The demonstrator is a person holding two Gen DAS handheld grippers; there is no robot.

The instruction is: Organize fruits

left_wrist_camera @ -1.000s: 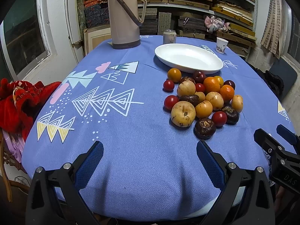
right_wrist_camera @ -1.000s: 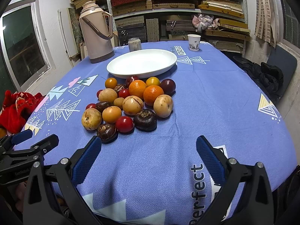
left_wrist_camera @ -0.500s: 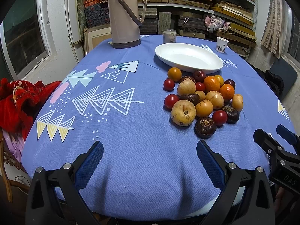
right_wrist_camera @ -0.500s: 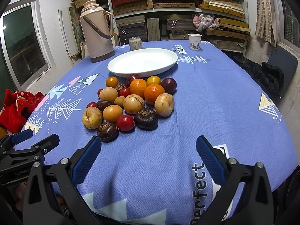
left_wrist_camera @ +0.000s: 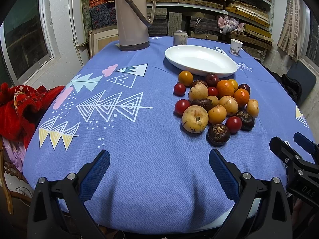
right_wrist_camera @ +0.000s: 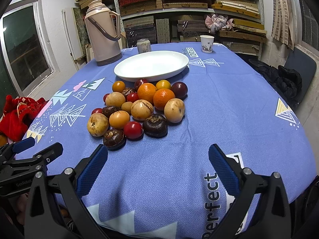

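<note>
A heap of several fruits point(left_wrist_camera: 216, 101) point(right_wrist_camera: 139, 107) lies mid-table on the blue cloth: tan pears, oranges, red tomatoes, dark plums and brown chestnut-like ones. Behind it sits an empty white oval plate point(left_wrist_camera: 201, 60) point(right_wrist_camera: 151, 65). My left gripper point(left_wrist_camera: 159, 159) hovers open near the table's front edge, left of the heap, nothing between its fingers. My right gripper point(right_wrist_camera: 158, 155) is open too, just in front of the heap, a dark brown fruit point(right_wrist_camera: 114, 139) close to its left fingertip point(right_wrist_camera: 99, 155). Each gripper shows at the other view's edge: the right gripper point(left_wrist_camera: 293, 147), the left gripper point(right_wrist_camera: 37, 149).
A tall beige thermos point(left_wrist_camera: 132, 16) point(right_wrist_camera: 103, 31), a drink can point(left_wrist_camera: 180, 37) point(right_wrist_camera: 144, 45) and a paper cup point(left_wrist_camera: 236, 46) point(right_wrist_camera: 207, 43) stand at the table's far side. Red cloth point(left_wrist_camera: 22, 107) lies off the left edge. Shelves line the back wall; a dark chair point(right_wrist_camera: 295, 69) stands right.
Both grippers have edged slightly forward toward the fruits; the heap looks a little nearer in the right wrist view. Nothing was gripped or moved.
</note>
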